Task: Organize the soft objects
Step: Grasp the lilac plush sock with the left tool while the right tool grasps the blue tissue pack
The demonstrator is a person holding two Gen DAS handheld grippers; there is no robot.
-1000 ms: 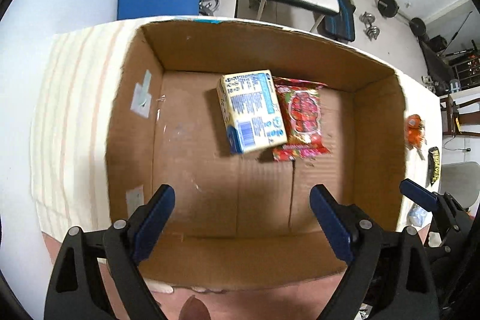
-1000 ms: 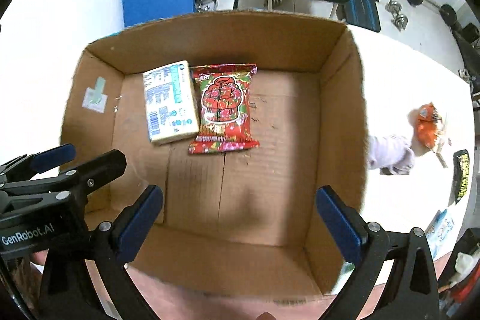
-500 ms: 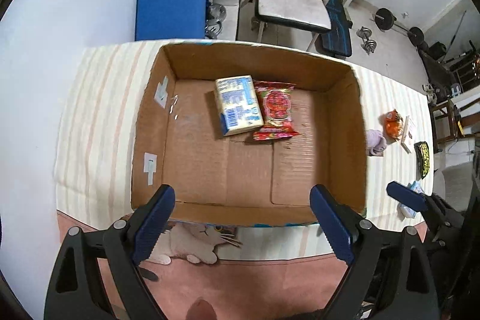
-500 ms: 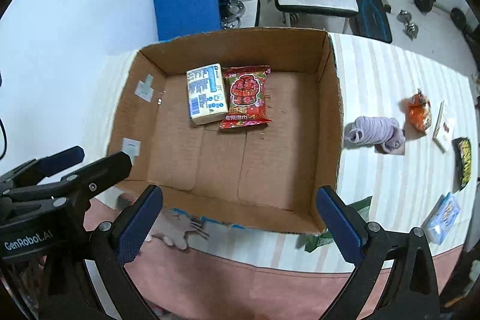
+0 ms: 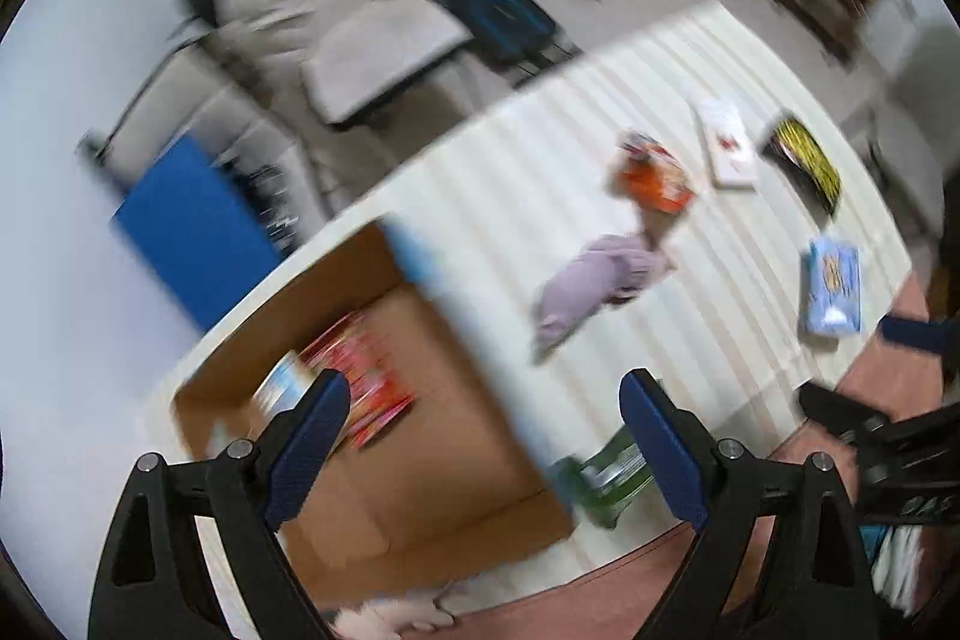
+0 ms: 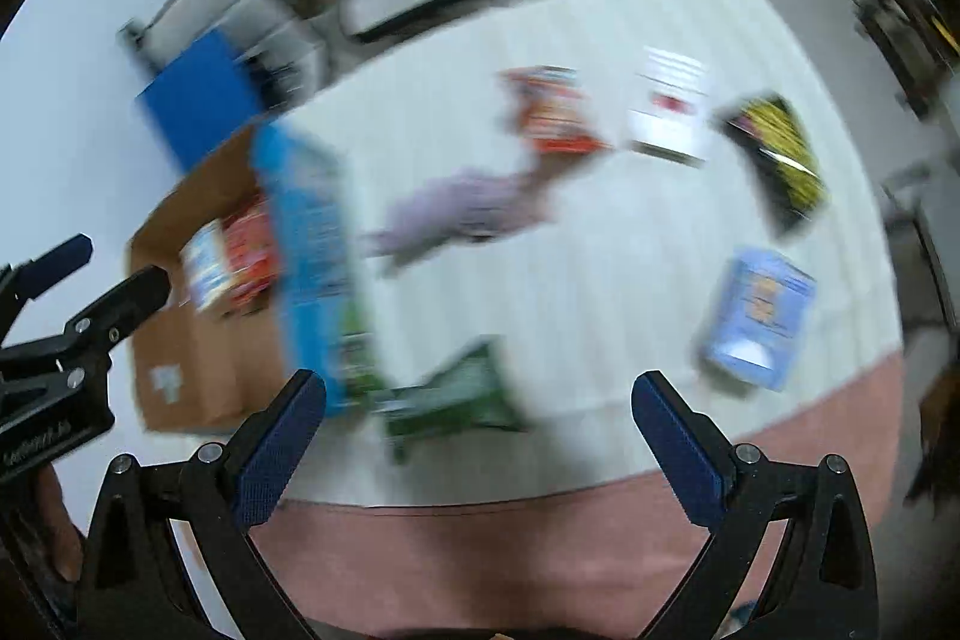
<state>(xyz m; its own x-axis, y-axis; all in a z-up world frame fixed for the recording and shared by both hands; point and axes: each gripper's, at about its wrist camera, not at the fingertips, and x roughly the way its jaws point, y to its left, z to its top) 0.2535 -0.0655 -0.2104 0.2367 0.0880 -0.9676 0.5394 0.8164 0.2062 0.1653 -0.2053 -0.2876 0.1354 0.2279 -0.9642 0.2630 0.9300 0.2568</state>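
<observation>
Between picks: your left gripper (image 5: 483, 418) and right gripper (image 6: 477, 421) hang wide open, empty; choose a packet (image 6: 456, 394) next for the box (image 5: 420, 460).

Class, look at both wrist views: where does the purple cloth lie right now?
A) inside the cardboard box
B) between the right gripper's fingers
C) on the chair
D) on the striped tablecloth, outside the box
D: the purple cloth lies on the striped tablecloth, beside the cardboard box, and both grippers are open and hold nothing.
</observation>
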